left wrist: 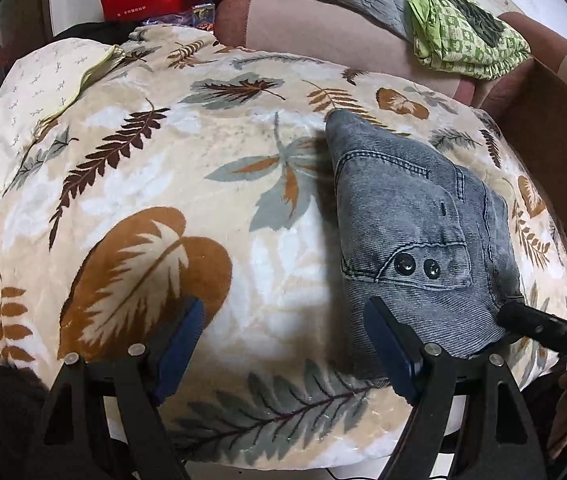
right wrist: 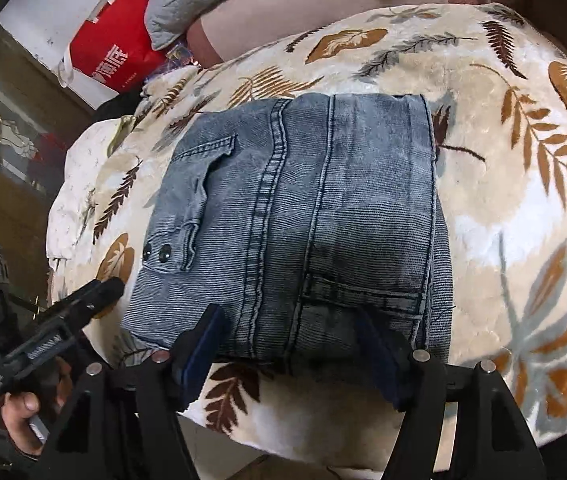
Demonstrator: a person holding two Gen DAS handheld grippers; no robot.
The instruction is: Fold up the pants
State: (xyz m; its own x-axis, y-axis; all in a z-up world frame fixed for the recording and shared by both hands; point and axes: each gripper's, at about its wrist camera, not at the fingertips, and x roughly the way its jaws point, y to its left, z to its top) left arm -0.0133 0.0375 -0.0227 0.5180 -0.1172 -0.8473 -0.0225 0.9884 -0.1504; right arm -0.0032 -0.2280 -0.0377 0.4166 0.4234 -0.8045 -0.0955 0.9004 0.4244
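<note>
The pants (right wrist: 295, 220) lie folded into a small thick pile on the leaf blanket (right wrist: 523, 200), so the folding looks almost done, and the right gripper (right wrist: 291, 344) sits at the pile's near edge at six o'clock with its jaws apart on either side of the cloth, not pinching it, maybe to pat it flat. The left gripper (left wrist: 283, 344) waits off the pile's nine o'clock side with its jaws wide apart over bare blanket and nothing in them. There is lots of open blanket at three o'clock, but the red bag (right wrist: 111, 52) and pillow (left wrist: 23, 120) crowd the far left.
</note>
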